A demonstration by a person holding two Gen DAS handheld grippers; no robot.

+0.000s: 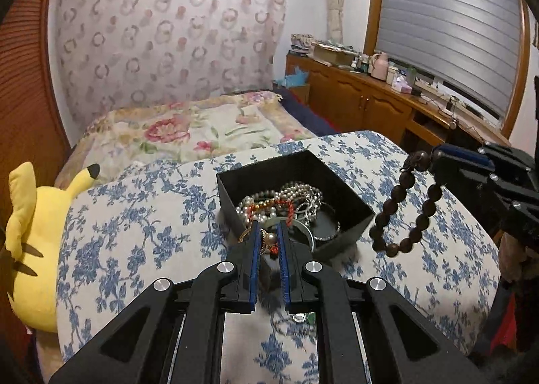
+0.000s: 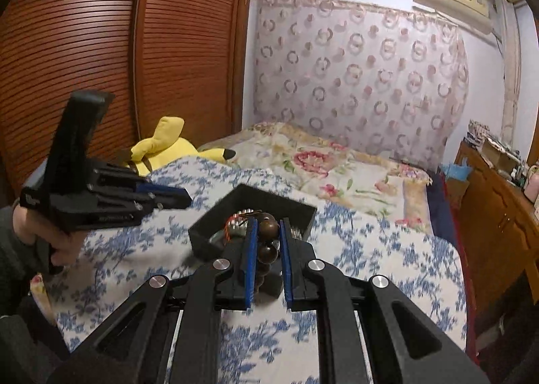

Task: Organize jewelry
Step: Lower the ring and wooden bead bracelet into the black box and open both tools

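A black open box sits on a blue-flowered cloth and holds a tangle of pearl strands, silver chains and an orange cord. My left gripper is at the box's near rim, its jaws narrowly apart around a small gold and red piece. My right gripper is shut on a dark brown wooden bead bracelet, which hangs in the air to the right of the box in the left wrist view. The box also shows in the right wrist view.
A yellow plush toy lies at the cloth's left edge. A bed with a floral cover is behind. A wooden cabinet with clutter stands at the right under a window. A brown slatted wardrobe is at the left.
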